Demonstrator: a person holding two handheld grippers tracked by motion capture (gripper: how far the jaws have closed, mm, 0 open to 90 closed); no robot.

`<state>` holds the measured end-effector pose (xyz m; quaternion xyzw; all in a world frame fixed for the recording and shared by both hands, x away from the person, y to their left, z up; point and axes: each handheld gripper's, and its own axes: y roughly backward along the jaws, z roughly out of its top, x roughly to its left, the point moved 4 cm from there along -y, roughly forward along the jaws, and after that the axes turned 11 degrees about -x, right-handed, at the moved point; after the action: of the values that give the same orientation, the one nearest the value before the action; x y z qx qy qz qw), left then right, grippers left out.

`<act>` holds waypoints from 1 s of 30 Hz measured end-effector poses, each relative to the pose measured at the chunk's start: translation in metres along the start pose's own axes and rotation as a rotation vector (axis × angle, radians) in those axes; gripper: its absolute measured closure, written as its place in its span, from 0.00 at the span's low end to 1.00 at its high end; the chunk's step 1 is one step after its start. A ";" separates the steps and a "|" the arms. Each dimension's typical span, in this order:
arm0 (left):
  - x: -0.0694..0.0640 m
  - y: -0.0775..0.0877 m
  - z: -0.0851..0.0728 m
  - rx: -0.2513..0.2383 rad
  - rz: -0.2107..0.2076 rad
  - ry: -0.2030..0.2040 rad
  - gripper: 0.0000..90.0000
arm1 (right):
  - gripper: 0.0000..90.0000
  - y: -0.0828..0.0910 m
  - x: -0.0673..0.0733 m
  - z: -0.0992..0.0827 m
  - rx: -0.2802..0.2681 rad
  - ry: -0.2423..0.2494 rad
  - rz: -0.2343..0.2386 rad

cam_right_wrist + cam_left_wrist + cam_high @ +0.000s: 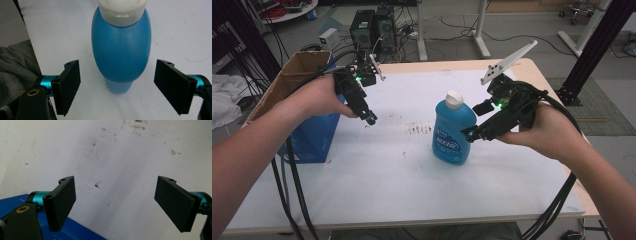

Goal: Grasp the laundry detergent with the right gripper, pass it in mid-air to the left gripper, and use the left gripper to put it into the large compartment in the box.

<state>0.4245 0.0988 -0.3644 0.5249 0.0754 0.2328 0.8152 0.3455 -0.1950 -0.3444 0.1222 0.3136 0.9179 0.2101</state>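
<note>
A blue bottle (pixel 454 131) with a white cap (pixel 454 99) stands upright on the white-covered bench (pixel 377 170), near its middle and a little toward the right edge. The right gripper (pixel 472 134) is level with the bottle's body, just beside its right side; in the right gripper view (pixel 117 86) its jaws stand spread wide, one to either side of the bottle and both apart from it. The left gripper (pixel 371 120) hangs near the left edge of the bench, tilted down, its jaws spread with nothing between them, over bare, stained white surface. A blue box (pixel 314 137) and a cardboard box (pixel 292 75) sit at the left edge
</note>
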 end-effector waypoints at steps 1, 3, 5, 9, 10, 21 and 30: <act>0.000 0.000 0.000 0.000 0.000 -0.001 0.19 | 0.23 -0.001 0.000 -0.001 0.001 0.001 -0.001; -0.001 -0.001 0.000 -0.004 0.000 0.005 0.19 | 0.23 -0.005 0.000 -0.002 0.006 0.003 0.001; -0.001 0.000 0.000 0.004 -0.001 0.000 0.19 | 0.23 -0.008 0.001 -0.004 0.009 0.004 -0.003; -0.001 0.000 0.001 0.000 0.000 0.001 0.19 | 0.23 -0.013 0.001 -0.007 0.009 0.000 -0.008; -0.001 0.000 0.001 0.001 -0.002 0.000 0.19 | 0.23 -0.014 0.000 -0.007 0.008 0.003 -0.011; -0.001 0.001 0.002 -0.002 0.000 0.000 0.19 | 0.23 -0.029 -0.001 -0.008 0.016 0.010 -0.022; -0.001 0.002 0.002 0.000 -0.003 -0.004 0.19 | 0.23 -0.037 0.000 -0.007 0.018 0.018 -0.023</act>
<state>0.4236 0.0978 -0.3619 0.5255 0.0744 0.2306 0.8155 0.3546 -0.1729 -0.3732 0.1124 0.3249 0.9137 0.2166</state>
